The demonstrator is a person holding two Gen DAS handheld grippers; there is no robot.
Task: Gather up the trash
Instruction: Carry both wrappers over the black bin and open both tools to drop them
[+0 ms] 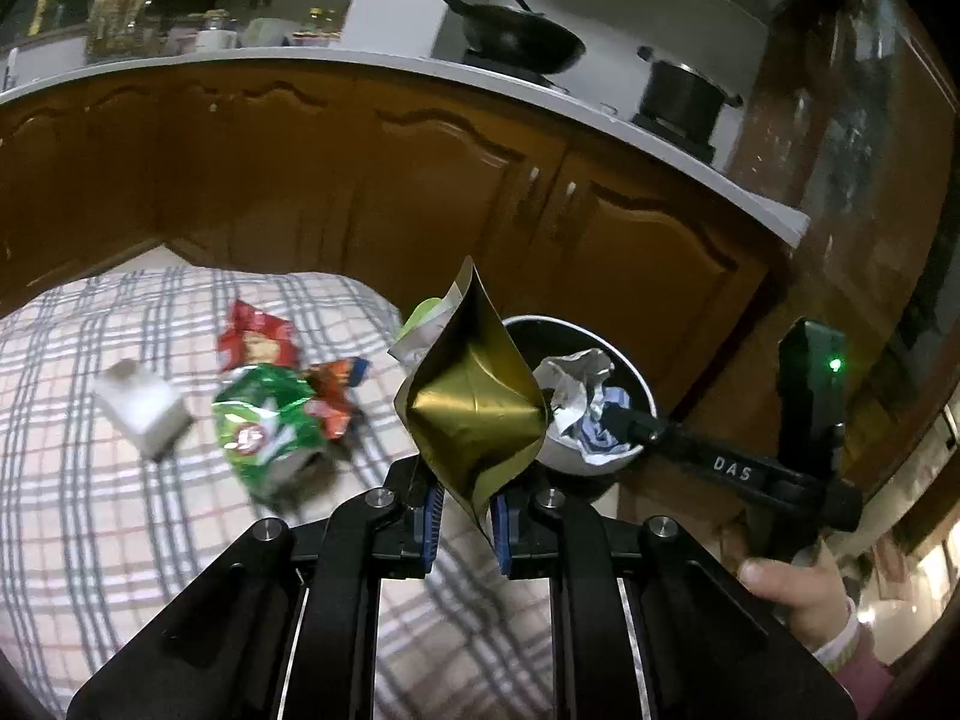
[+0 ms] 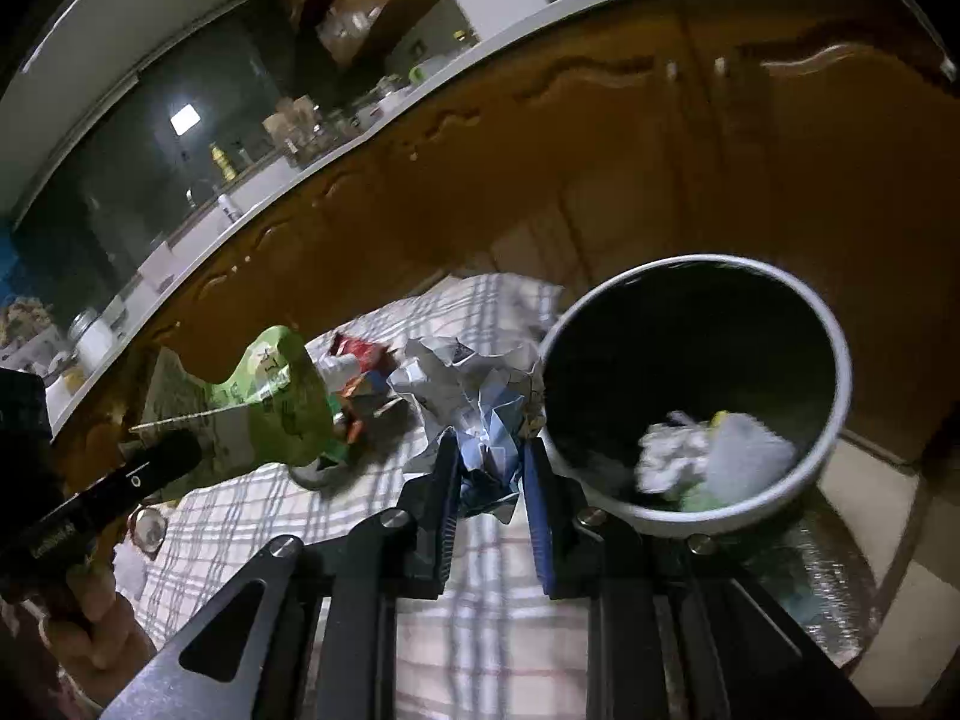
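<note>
Presently catalogued, item by item.

Left gripper (image 1: 465,507): jaws pressed together on the lower corner of a gold foil pouch (image 1: 474,402), which stood upright above the fingers; its green printed face showed in the right wrist view. A white scrap with a green patch sat just behind the pouch's upper edge, identity unclear.

Right gripper (image 2: 489,468): blue pads pinching a crumpled ball of white and blue paper (image 2: 474,402), carried at the near rim of the bin (image 2: 840,354); whether paper and rim touched could not be told. A hand (image 1: 798,591) gripped this tool's handle at the right edge of the left wrist view.

Bin: round, pale rim, dark inside, standing off the right edge of the checked cloth (image 1: 90,516). Crumpled white paper and a bit of green and yellow lay blurred at its bottom, the upper part of the well open.

Cloth: grey and pink plaid, its far edge ending close to the brown cabinet doors (image 1: 360,180). A white countertop edge ran above the doors, bearing a black wok (image 1: 516,39) and a dark pot (image 1: 684,93).

Remaining on the cloth, left of the pouch:
- white carton (image 1: 144,411), apart from the rest;
- red wrapper (image 1: 258,342);
- green wrapper (image 1: 267,429), just beside the red;
- orange and blue wrapper (image 1: 336,393), touching the green one.

Bare cloth lay open in front of these.
</note>
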